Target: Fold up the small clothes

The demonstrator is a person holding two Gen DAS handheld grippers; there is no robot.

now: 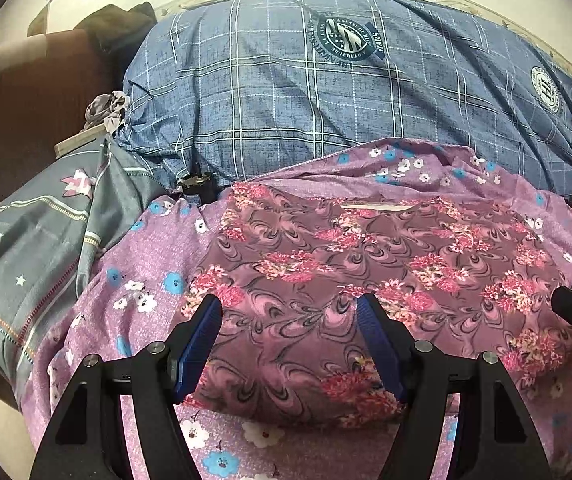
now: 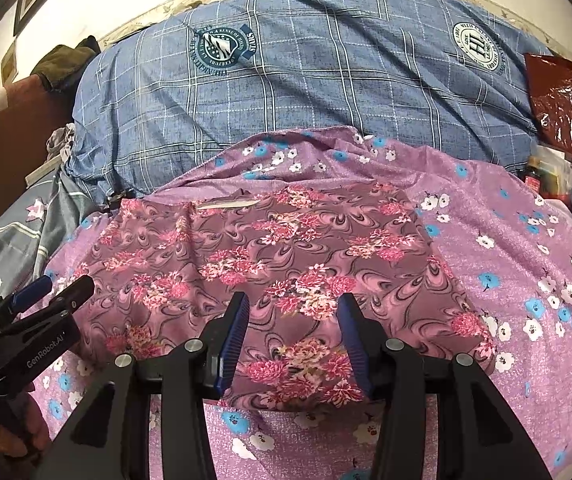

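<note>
We hold two grippers over a bed, both pointing at one garment. Nearest us, the left gripper has its blue-padded fingers spread apart and holds nothing; they straddle the garment's near edge. The right gripper is likewise spread and empty, over the same edge, further to the right.

The floral garment is dark pink with swirls and rose clusters. It lies spread nearly flat on a lilac flowered sheet, near edge towards us, a white label at its far edge.

We judge the cloth thin, light and limp: it should drape and slide easily, and wrinkle if dragged. The near corners look like the best places to pinch, one per gripper.

Beyond the garment rises a blue checked quilt. Left of the garment is grey striped bedding; far right of it, a red plastic bag.
</note>
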